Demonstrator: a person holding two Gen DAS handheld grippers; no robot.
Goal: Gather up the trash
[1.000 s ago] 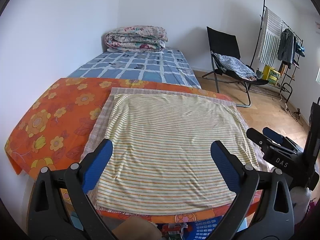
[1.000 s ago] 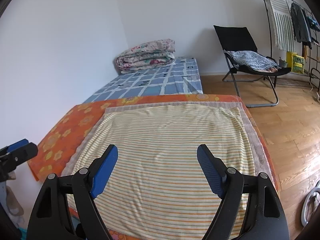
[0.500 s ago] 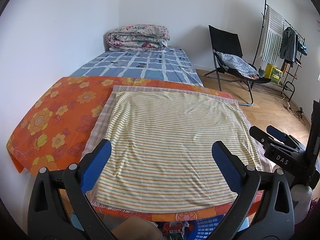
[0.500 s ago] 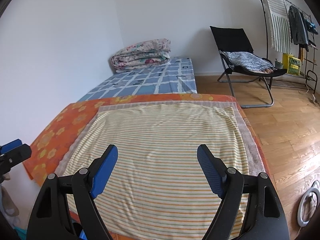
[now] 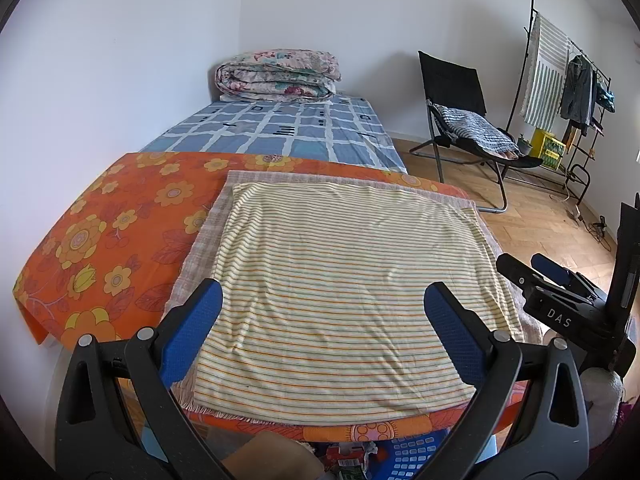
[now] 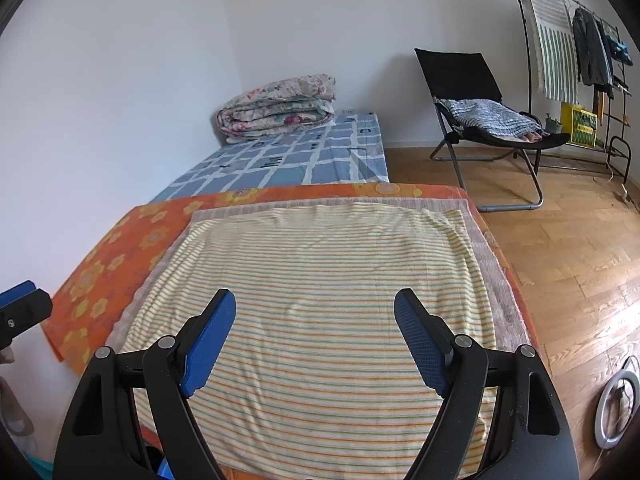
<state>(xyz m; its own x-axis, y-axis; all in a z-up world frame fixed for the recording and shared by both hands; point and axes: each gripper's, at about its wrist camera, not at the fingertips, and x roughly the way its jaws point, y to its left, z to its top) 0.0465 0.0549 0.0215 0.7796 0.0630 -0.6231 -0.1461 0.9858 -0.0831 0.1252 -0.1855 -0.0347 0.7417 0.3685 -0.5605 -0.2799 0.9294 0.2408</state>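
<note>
white walls [image 5: 120,60] meet in a corner behind a low bed [image 5: 280,128] with a folded floral quilt [image 5: 278,76] at its far end. on the wooden parquet floor [image 6: 560,248] stand a black folding chair [image 6: 472,92] and a clothes rack [image 6: 576,40].

Left gripper [image 5: 322,320], right gripper [image 6: 314,336]: jaws wide, empty.

A yellow striped cloth [image 5: 340,280] lies flat on an orange flowered sheet [image 5: 120,232]. Beyond it, a folded quilt [image 5: 278,76] sits on a blue checked mattress [image 5: 280,132], near a black folding chair [image 5: 460,112].
</note>
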